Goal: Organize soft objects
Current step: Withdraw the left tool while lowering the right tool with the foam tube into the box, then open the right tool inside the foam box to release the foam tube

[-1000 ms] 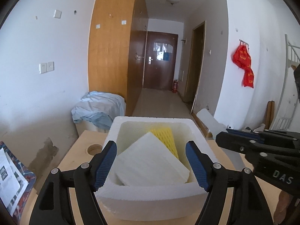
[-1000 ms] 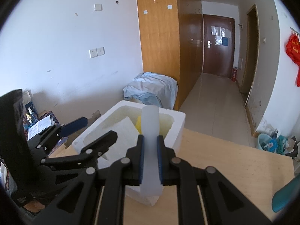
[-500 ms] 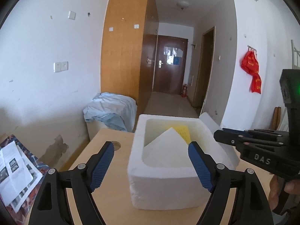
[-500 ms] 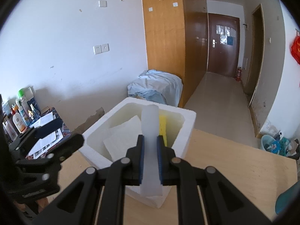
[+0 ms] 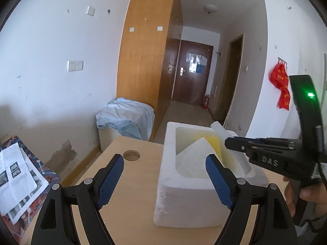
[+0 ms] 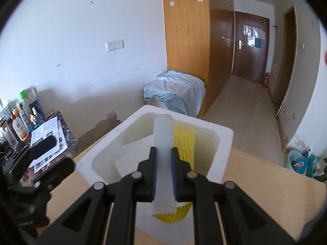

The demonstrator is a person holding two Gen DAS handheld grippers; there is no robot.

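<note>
A white foam box (image 5: 184, 185) stands on the wooden table (image 5: 126, 194). Inside it a white foam sheet (image 5: 194, 155) leans beside a yellow mesh sleeve (image 5: 214, 143). My left gripper (image 5: 164, 180) is open, drawn back from the box's near left corner, and its pads touch nothing. My right gripper (image 6: 163, 155) is shut on a thick white foam strip (image 6: 162, 134), which it holds over the box's opening (image 6: 222, 140), above the yellow mesh sleeve (image 6: 184, 145) and the sheet (image 6: 132, 163). From the left wrist view the right gripper (image 5: 235, 143) reaches in from the right with the strip (image 5: 220, 130).
The table has a round hole (image 5: 131, 155) near its far left edge. Behind it sits a box under a blue cloth (image 5: 126, 116). A low side table with papers (image 5: 16, 175) and bottles (image 6: 20, 122) stands at the left. A bin (image 6: 300, 161) sits on the floor at the right.
My left gripper has pulled back and left, away from the box it straddled. My right gripper has carried the foam strip forward and lower over the box's opening.
</note>
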